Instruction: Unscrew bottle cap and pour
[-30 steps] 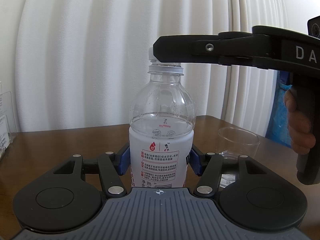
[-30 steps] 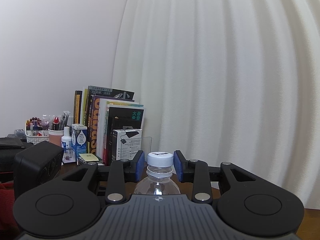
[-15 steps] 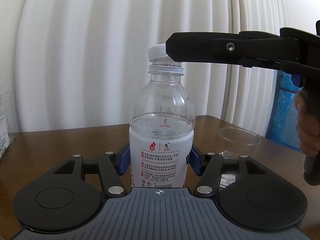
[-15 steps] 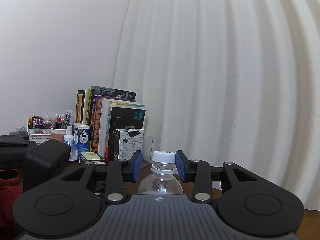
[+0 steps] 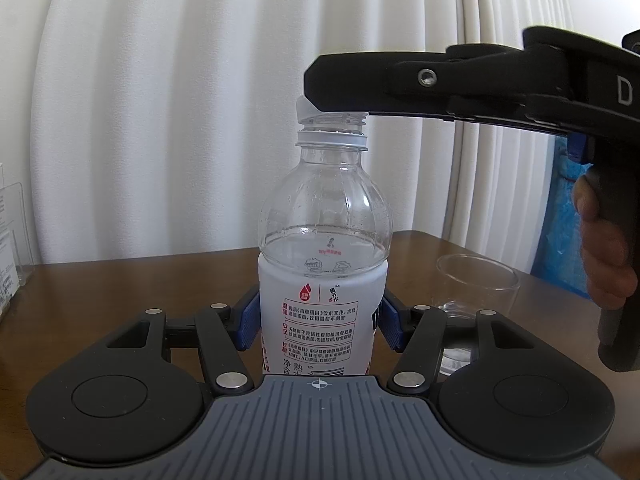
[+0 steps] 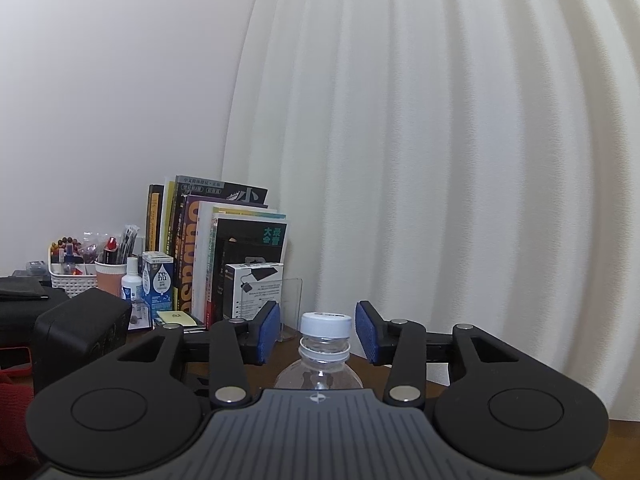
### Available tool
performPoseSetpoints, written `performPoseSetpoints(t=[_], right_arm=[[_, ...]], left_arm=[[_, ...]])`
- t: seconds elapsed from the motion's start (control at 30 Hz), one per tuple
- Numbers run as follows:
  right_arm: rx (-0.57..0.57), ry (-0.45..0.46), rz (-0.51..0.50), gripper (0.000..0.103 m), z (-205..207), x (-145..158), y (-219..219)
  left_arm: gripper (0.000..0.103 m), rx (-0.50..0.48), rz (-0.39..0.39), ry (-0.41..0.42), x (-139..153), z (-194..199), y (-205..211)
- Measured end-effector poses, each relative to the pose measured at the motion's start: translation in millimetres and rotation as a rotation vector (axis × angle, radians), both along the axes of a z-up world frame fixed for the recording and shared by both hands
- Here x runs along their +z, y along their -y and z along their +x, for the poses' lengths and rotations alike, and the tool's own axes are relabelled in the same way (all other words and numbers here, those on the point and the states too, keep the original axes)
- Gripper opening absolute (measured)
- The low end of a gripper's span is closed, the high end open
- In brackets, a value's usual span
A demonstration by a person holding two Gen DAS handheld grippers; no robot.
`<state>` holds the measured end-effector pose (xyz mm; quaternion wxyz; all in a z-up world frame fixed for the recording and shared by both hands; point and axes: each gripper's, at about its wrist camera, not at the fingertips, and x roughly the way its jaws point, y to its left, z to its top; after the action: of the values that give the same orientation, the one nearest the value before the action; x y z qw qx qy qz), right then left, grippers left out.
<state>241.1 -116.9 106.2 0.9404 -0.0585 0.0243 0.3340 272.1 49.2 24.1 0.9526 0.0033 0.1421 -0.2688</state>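
A clear water bottle (image 5: pixel 324 216) with a white label stands upright on the wooden table (image 5: pixel 120 280), and my left gripper (image 5: pixel 318 322) is shut on its labelled body. The white cap (image 6: pixel 326 324) sits high on the neck, with bare threads (image 5: pixel 334 120) showing beneath it. My right gripper (image 6: pixel 318 330) is level with the cap, its jaws opening. The blue pads (image 6: pixel 268 330) stand on either side of the cap with a gap on each side. In the left wrist view the right gripper (image 5: pixel 320 84) reaches in from the right and hides most of the cap.
An empty clear glass (image 5: pixel 476 280) stands on the table to the right of the bottle. A hand (image 5: pixel 604 252) holds the right gripper's handle. Books (image 6: pixel 224 248), small boxes and a pen basket (image 6: pixel 72 272) crowd the table's left end. A white curtain hangs behind.
The right gripper's pads have spread away from the cap. The cap now sits higher on the neck, with threads showing under it. The left gripper and bottle have not moved.
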Motion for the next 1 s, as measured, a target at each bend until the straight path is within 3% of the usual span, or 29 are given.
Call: performPoseSetpoints(t=[0.73, 1.0], right_arm=[[-0.137, -0.059, -0.011, 0.048, 2.7, 7.7, -18.6], [-0.136, -0.073, -0.032, 0.032, 3.9, 10.4, -24.5]], left_arm=[[0.059, 0.001, -0.001, -0.002, -0.9, 0.2, -1.2], [0.059, 0.001, -0.002, -0.002, -0.6, -0.1, -2.4]])
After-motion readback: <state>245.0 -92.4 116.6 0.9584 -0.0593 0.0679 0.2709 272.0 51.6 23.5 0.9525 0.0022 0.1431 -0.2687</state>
